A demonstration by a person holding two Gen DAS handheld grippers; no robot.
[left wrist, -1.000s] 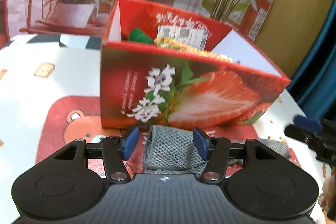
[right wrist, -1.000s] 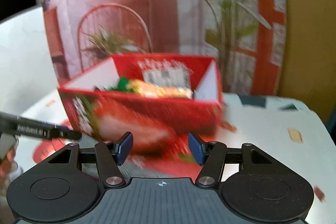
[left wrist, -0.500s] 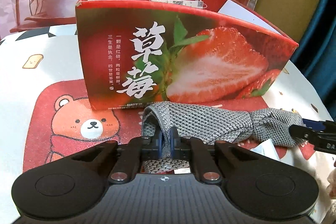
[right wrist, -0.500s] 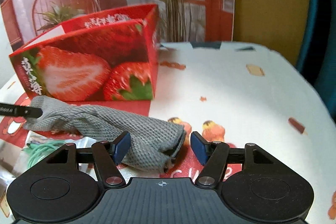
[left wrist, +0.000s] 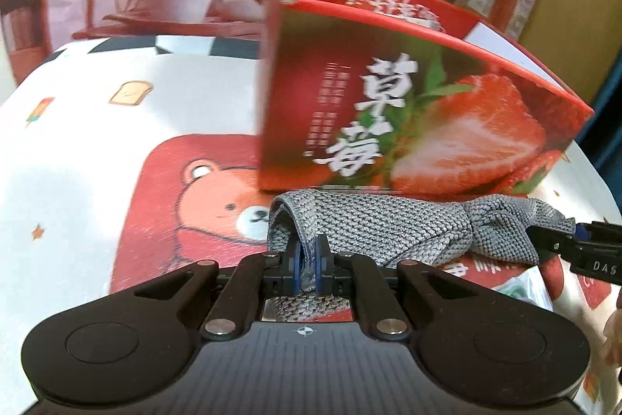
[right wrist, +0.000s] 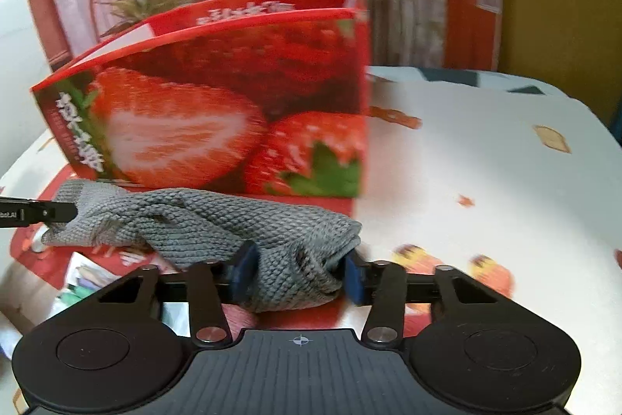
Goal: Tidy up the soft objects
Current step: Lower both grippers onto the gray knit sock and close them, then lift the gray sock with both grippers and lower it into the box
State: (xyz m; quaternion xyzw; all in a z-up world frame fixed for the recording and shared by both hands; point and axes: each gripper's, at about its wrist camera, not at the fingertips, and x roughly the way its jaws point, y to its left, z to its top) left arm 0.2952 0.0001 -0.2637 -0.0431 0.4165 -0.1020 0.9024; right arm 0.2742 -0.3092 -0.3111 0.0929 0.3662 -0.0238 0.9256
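My left gripper (left wrist: 307, 269) pinches one end of the gray knit cloth (left wrist: 373, 224). My right gripper (right wrist: 297, 273) is half open around the other end. The strawberry box (right wrist: 217, 111) is blurry, and I can't see inside.

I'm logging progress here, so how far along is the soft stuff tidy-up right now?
Partly done. The gray knit cloth lies outside, in front of the strawberry box, whose inside is hidden now. In hand: the left gripper is shut on one end of the cloth, and the right gripper has its jaws around the other end. Left: putting the cloth into the box.
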